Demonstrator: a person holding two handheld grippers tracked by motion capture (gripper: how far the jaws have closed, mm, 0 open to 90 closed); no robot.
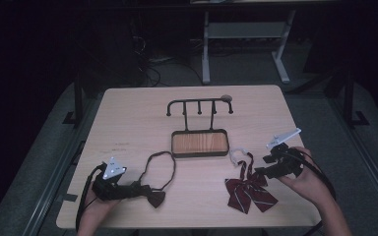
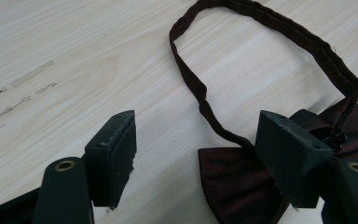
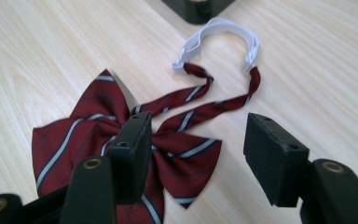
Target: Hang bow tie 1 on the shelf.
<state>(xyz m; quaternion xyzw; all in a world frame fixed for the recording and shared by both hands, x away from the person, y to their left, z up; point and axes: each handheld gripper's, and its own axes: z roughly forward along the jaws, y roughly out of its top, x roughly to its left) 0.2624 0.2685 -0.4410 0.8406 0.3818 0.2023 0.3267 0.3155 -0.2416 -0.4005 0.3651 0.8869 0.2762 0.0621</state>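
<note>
A dark maroon bow tie lies on the wooden table, its neck strap looped toward the rack. My left gripper is open, its right jaw over the bow's knot. A red striped bow tie with a white elastic band lies at the front right. My right gripper hangs open just above its knot and straps. A black hook rack with a wooden tray base stands mid-table.
The rack's several hooks hang bare. A white desk frame and cables stand on the floor beyond the table's far edge. Bare tabletop lies left of the rack and between the two ties.
</note>
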